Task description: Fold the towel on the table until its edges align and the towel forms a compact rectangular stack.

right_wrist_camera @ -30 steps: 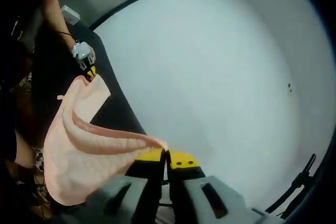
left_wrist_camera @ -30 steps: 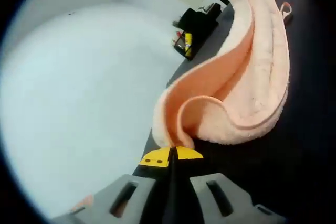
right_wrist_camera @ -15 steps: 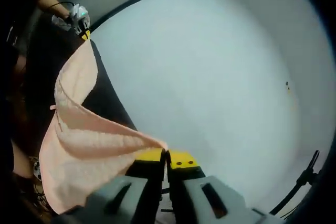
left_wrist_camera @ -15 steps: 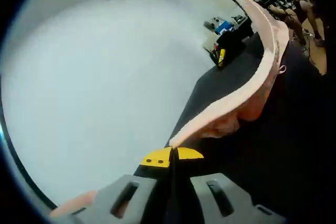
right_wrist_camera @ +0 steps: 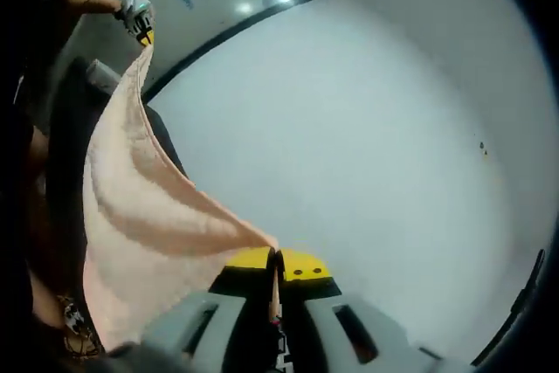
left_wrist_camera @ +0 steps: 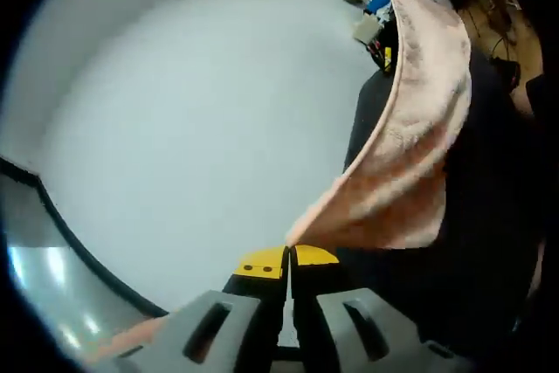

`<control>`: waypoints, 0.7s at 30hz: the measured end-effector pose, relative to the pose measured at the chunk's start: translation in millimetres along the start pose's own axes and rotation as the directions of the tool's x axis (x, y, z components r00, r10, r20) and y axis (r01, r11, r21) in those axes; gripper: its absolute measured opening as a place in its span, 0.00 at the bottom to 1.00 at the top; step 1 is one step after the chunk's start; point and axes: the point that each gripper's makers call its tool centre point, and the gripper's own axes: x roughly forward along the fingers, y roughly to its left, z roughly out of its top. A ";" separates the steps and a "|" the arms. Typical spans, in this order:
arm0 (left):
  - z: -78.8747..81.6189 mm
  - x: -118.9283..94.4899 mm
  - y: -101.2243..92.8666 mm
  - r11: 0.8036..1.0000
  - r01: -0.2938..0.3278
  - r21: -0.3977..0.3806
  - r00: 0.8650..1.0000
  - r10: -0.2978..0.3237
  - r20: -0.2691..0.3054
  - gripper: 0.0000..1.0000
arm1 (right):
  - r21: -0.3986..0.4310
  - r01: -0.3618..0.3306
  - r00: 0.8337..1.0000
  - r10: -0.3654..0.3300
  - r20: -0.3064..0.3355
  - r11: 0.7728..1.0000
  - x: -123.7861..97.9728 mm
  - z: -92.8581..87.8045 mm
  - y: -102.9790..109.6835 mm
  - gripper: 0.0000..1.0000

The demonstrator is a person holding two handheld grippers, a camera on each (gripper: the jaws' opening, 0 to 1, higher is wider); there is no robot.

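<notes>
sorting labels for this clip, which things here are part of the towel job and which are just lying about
Part of the job:
peach towel
left hand-held gripper, shut on a corner
right hand-held gripper, shut on a corner
white table

Just lying about:
clutter of small items past the table's edge

The peach terry towel [left_wrist_camera: 410, 163] hangs in the air above the white table [left_wrist_camera: 175, 128], stretched between two pinched corners. Its top edge runs taut from one corner to the other, while the rest drapes down in soft folds [right_wrist_camera: 140, 233], clear of the tabletop [right_wrist_camera: 367, 128].
</notes>
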 end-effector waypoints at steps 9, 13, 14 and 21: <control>-2.2 -40.7 34.8 0.984 0.092 0.154 0.988 -0.070 -0.140 0.00 | 0.068 0.019 0.997 -0.024 0.077 0.997 -8.5 37.5 -24.5 0.00; -8.5 -38.3 28.7 0.986 0.085 0.146 0.987 -0.063 -0.149 0.00 | 0.043 0.002 0.999 -0.004 0.045 0.999 -0.9 29.3 -11.3 0.00; -11.3 -35.7 31.1 0.989 0.071 0.126 0.988 -0.052 -0.145 0.00 | 0.046 -0.011 0.999 0.010 0.031 0.999 2.6 23.4 -7.4 0.00; -45.2 27.2 -1.7 0.986 0.161 0.049 0.974 -0.151 -0.168 0.00 | 0.103 -0.113 0.991 0.120 -0.067 0.988 60.9 -26.7 19.6 0.00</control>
